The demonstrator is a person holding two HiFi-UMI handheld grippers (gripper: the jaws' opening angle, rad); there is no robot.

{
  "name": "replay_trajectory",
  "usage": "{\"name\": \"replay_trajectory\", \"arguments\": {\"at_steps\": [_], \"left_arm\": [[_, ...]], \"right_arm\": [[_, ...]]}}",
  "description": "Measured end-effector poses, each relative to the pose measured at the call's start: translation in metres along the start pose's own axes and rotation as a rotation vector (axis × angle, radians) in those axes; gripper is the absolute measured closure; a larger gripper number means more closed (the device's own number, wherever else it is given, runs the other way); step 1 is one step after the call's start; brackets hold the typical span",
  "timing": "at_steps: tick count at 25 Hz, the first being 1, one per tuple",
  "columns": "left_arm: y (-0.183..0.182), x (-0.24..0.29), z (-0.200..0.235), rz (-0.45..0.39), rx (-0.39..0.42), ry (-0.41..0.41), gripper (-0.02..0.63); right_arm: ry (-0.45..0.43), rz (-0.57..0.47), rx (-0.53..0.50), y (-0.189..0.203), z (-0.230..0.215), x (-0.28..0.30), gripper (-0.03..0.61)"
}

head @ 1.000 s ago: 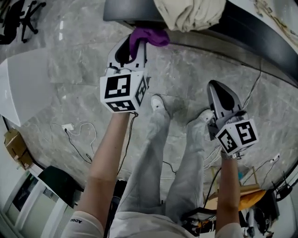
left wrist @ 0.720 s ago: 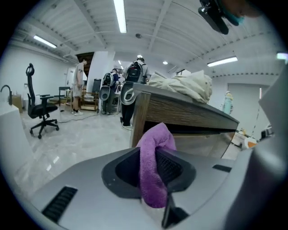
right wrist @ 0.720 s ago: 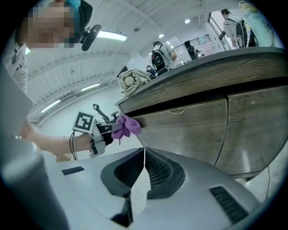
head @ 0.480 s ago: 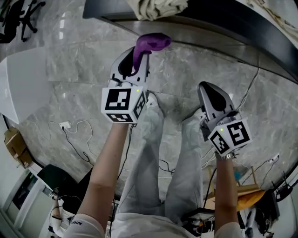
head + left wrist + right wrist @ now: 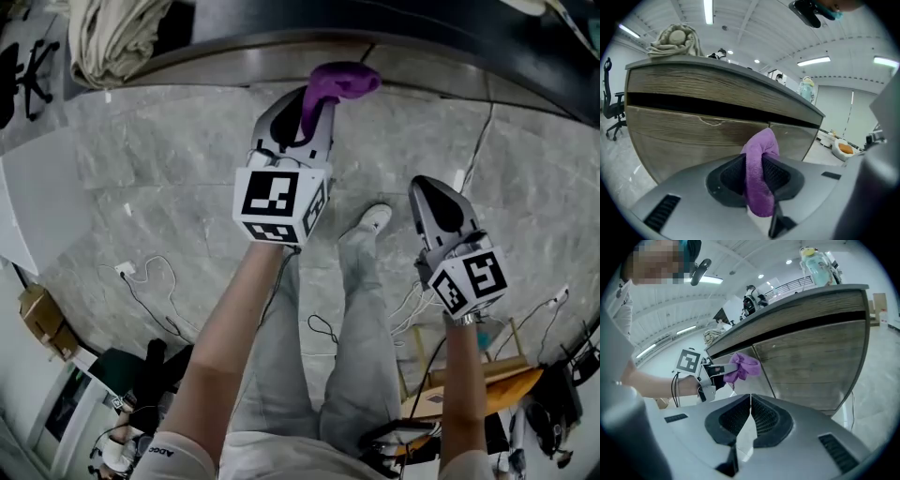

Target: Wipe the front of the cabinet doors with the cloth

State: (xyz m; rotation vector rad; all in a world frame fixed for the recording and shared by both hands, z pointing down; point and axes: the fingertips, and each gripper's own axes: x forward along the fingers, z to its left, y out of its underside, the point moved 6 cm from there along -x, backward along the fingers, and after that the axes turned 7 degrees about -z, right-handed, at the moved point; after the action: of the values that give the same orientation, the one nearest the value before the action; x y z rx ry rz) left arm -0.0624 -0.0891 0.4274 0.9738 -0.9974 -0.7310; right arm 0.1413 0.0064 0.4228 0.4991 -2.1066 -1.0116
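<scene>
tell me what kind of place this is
Probably an open-plan office or lab reception area: a long wood-fronted counter, a swivel office chair beside it, a polished stone floor with loose cables, and ceiling strip lights.

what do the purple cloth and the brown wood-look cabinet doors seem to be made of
The purple cloth looks like soft microfibre or terry: it has a fuzzy, matte nap and folds limply over itself. The cabinet doors look like wood-grain laminate or veneer, with grey-brown horizontal streaks and a smooth, low sheen. Whether they are real wood or printed film cannot be told.
</scene>
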Motion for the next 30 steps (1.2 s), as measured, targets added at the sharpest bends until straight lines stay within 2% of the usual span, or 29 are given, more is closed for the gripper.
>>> {"name": "replay_trajectory", "arguments": {"at_steps": [6,12,15,21,26,30], "left_arm": [[0.018,0.037,-0.014,0.039,-0.020,0.015,0.523],[0.023,0.036,0.024,0.087,0.031,0.016,0.523],[0.023,0.023,0.063,0.105,0.048,-0.009,0.523],[0.020,-0.018,0.163,0.117,0.050,-0.114,0.523],[0.014,-0.059,0.246,0.090,0.017,-0.237,0.523],[0.012,-0.090,0.296,0.068,-0.009,-0.313,0.523]], "right_arm": [[0.027,-0.004,0.054,0.015,-0.023,-0.007,0.551],[0.023,0.001,0.073,0.021,-0.005,0.014,0.551],[0.002,0.016,0.066,0.022,0.011,0.038,0.551],[-0.070,0.048,0.045,0.018,0.058,0.103,0.551],[-0.127,0.062,0.027,0.017,0.104,0.151,0.551],[-0.161,0.078,0.007,0.018,0.133,0.178,0.551]]}}
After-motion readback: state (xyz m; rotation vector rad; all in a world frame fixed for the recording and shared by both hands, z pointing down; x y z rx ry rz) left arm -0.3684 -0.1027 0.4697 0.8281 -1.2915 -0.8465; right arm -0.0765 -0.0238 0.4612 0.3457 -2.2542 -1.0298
